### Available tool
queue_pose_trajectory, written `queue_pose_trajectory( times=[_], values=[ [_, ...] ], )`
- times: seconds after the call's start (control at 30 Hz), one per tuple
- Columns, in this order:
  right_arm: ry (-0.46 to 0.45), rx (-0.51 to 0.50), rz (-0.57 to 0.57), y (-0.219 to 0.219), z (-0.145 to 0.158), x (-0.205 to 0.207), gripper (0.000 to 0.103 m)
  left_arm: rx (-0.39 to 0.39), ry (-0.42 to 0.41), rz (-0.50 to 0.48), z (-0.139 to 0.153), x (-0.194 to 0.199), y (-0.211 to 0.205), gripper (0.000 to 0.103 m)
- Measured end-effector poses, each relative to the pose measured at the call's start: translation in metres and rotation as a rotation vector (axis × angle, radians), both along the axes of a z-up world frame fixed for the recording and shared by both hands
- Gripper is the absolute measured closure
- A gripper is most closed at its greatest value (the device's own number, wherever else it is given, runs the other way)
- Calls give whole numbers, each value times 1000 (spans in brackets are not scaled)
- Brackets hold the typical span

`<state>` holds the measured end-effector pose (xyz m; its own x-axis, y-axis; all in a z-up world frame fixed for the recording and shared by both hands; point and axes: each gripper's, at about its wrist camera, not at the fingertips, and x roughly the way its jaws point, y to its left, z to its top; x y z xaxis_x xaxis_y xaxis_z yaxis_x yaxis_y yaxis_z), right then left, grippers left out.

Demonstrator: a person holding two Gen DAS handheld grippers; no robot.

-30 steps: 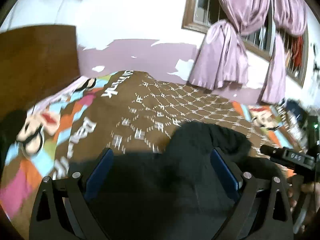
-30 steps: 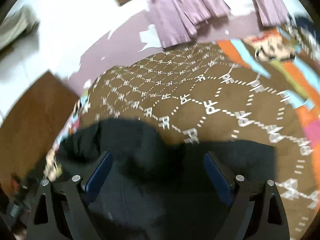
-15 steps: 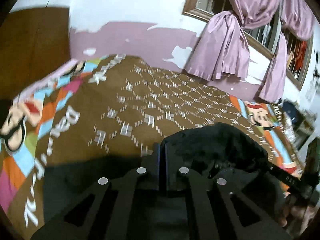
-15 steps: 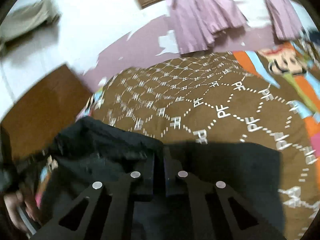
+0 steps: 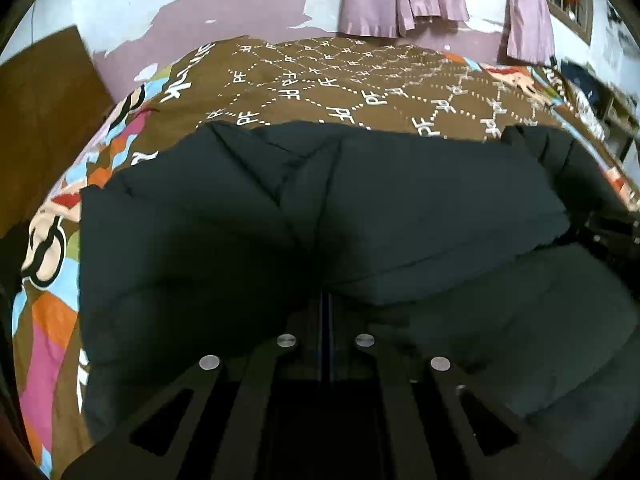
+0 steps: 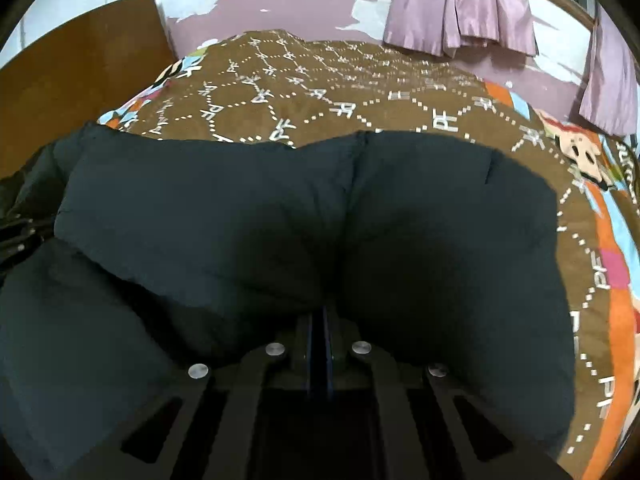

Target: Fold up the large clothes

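A large black padded jacket (image 5: 280,208) lies across a bed with a brown patterned blanket (image 5: 320,80). In the left wrist view my left gripper (image 5: 326,312) is shut, its blue pads pinching a raised fold of the jacket. The right wrist view shows the same jacket (image 6: 280,208) with my right gripper (image 6: 319,320) shut on its near edge, the cloth bunching up just ahead of the fingers. The jacket's upper layer is doubled over the lower one. The other gripper is partly seen as a dark shape at the right edge (image 5: 612,228) of the left view.
A wooden headboard (image 5: 40,120) stands on the left. Purple curtains (image 6: 460,4) hang on the far wall over the bed. Cluttered shelves (image 5: 600,96) sit past the bed's right side. The blanket's colourful border (image 6: 612,240) runs along the bed's edges.
Both grippers went from open to shut on the jacket. They then carried the fold forward, so the black cloth now covers far more of the blanket.
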<state>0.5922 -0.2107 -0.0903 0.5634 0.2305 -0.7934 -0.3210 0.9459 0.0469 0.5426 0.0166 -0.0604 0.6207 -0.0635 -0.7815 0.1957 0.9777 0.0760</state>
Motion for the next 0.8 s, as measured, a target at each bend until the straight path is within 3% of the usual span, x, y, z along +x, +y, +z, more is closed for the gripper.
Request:
queue_pose_trajectory(
  times=[0.13,0.23,0.33,0.4,0.47,0.53,0.63,0.7,0.8],
  values=[
    [10,13,5,-1,-4,1,99,-26,-5,-10,-4,-3,1,103],
    [-2,97,-4,-16,12,-6,93,-97,-41,-21,10,-14,14,101],
    [-92,152,-54,-32,40,-23,80,-107,-160,-23,41,-38,24,101],
    [-183,164,-67,-35,63,-29,80,-142,-294,-44,65,-55,28,101],
    [-235,198,-64,-28,81,-22,80,-184,-374,-26,85,-53,25,101],
    [-238,242,-46,-18,93,-8,80,-233,-393,-13,99,-32,18,101],
    [-173,339,-16,0,92,24,80,-264,-345,-9,103,13,0,101],
    [-51,438,33,10,76,43,80,-293,-229,-8,90,40,-8,101],
    [56,375,142,26,51,44,81,-338,-49,-83,59,56,-9,101]
  ],
)
